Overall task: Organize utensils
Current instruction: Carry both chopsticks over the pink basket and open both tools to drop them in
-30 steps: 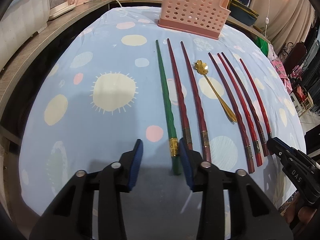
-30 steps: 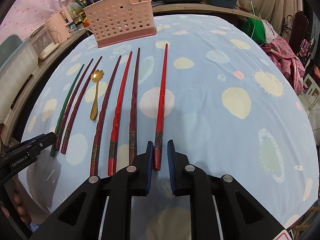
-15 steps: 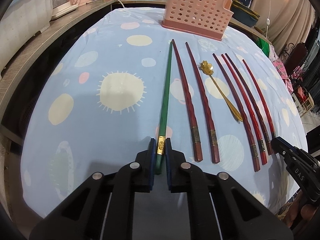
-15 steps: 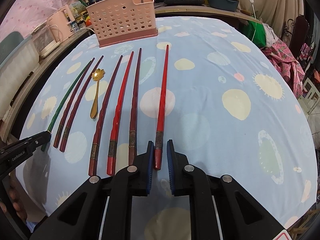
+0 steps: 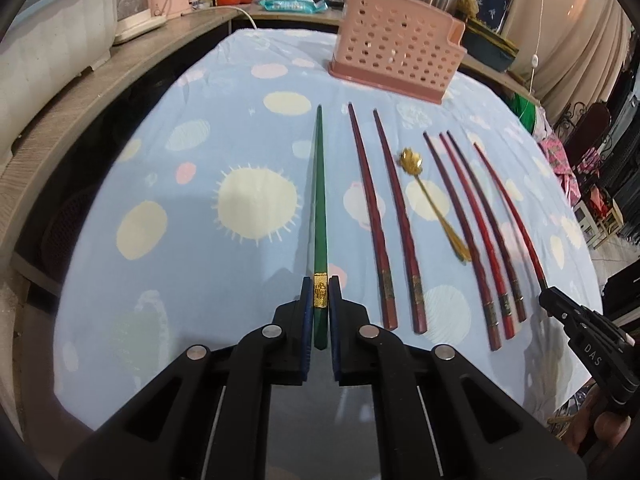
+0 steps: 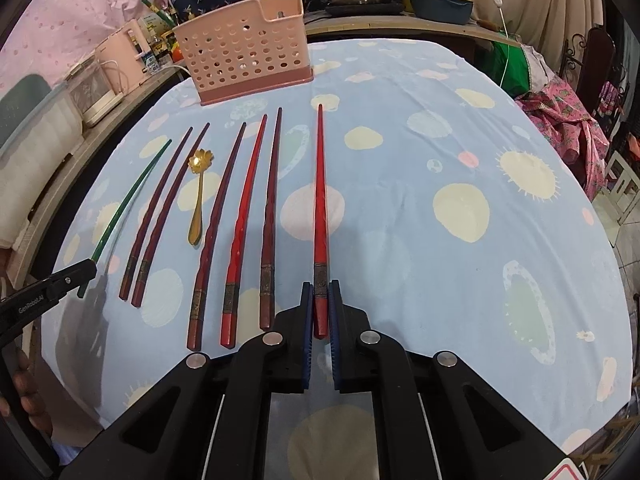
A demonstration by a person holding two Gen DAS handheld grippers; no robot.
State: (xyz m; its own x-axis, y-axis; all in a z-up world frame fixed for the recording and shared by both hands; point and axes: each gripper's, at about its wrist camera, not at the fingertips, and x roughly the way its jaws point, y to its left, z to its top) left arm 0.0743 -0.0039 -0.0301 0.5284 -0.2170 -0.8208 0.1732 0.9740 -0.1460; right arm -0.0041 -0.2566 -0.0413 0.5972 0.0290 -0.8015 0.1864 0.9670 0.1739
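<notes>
My left gripper (image 5: 319,286) is shut on the thick end of the green chopstick (image 5: 319,200), which points away toward the pink perforated utensil basket (image 5: 398,58). My right gripper (image 6: 320,290) is shut on the thick end of a bright red chopstick (image 6: 319,200), the rightmost of the row. Between them several dark red and red chopsticks (image 6: 236,232) and a gold flower-bowl spoon (image 6: 198,196) lie side by side on the blue spotted tablecloth (image 6: 460,160). The basket also shows at the table's far side in the right wrist view (image 6: 246,62).
A wooden counter (image 5: 100,92) with white and pink appliances runs along the left edge. Pots and a blue dish (image 6: 440,4) stand behind the basket. Pink cloth (image 6: 568,120) and chairs are off the table's right side. The table's right half holds no utensils.
My left gripper was open beside the green chopstick, then closed on its thick end and has raised it slightly, swinging it straighter. My right gripper has stayed shut on the red chopstick.
</notes>
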